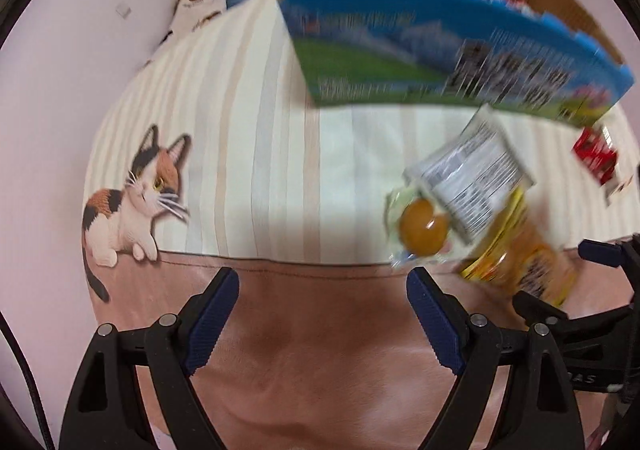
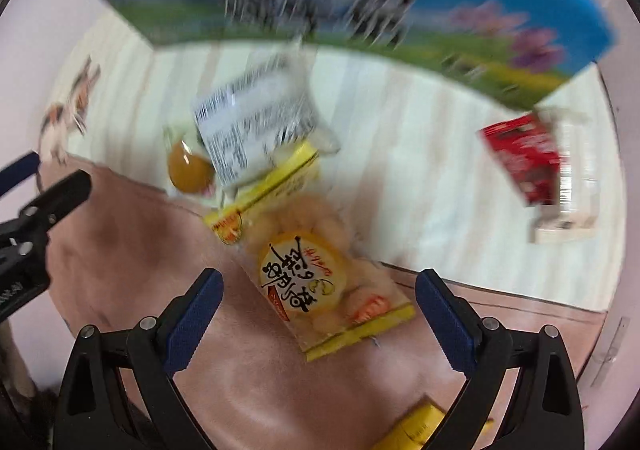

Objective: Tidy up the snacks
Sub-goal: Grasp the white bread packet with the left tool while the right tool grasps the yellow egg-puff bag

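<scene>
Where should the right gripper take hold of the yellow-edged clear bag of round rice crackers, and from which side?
Probably by the flat yellow sealed edge nearest the right gripper. The yellow-edged clear bag of round rice crackers lies flat on the pink blanket, slanted between the open fingers, its far end under the white-labelled packet. Come from the near side, low, and pinch the thin seam, not the puffy middle.

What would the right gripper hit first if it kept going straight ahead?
Most likely the yellow rice cracker bag, which lies between the open fingers of the right gripper on the pink blanket. Blur makes depth uncertain.
</scene>
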Demonstrator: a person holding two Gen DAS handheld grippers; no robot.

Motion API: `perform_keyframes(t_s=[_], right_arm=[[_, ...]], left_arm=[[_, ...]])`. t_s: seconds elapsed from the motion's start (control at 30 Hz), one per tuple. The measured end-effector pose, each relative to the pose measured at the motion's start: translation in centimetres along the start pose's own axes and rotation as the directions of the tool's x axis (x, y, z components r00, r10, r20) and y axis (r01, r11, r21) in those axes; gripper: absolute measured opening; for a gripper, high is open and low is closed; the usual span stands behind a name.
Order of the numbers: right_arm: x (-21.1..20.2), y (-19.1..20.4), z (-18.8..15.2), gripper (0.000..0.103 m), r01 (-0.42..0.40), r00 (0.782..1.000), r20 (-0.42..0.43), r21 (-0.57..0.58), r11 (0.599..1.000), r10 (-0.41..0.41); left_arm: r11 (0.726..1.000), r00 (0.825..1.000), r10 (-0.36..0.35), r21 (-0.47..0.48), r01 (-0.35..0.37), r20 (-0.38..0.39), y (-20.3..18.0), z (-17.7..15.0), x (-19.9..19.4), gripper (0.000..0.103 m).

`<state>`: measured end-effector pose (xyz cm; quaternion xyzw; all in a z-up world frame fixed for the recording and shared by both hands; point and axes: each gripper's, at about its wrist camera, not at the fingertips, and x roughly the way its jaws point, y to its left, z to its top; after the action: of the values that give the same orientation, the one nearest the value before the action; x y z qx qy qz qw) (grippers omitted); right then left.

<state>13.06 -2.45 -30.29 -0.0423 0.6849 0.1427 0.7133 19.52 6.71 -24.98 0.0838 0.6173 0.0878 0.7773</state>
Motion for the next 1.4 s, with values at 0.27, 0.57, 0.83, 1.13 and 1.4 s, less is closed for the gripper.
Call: perform_keyframes(t_s=[0.27, 0.57, 0.83, 1.13, 1.4], right_arm=[[3.7, 0.4, -0.5, 0.093, 0.074, 0.997, -0.009, -0.033, 0.997, -0.074], [2.3, -8.7, -4.6, 0.083, -0.046, 0.998, -0.017, 0.395, 0.918, 0.058], [2.2, -10.5, -5.6, 0.095, -0.097, 0.994, -0.012, 0.425, 0.9, 0.112], [2.6, -9.2, -4.2, 0.095, -0.047, 0.998, -0.029, 0.331, 0.942, 0.06], [3.2, -8.3, -5.9, 0.093, -0.055, 0.997, -0.034, 0.4, 0.915, 0.075]], left_arm=[[0.979, 0.997, 0.053, 0.193, -0.062, 0.051, -2.3, 2.3, 0.7, 0.086], [0.881, 1.0, 0.023, 0.473, -0.023, 0.007, -9.8, 5.2, 3.0, 0.086], [0.842, 0.995, -0.043, 0.533, 0.086, -0.093, -13.9, 7.0, 4.6, 0.087], [0.883, 0.986, -0.117, 0.442, 0.158, -0.118, -12.5, 6.1, 4.9, 0.067], [0.959, 0.923, -0.257, 0.041, 0.28, -0.287, -6.5, 2.3, 6.9, 0.067]])
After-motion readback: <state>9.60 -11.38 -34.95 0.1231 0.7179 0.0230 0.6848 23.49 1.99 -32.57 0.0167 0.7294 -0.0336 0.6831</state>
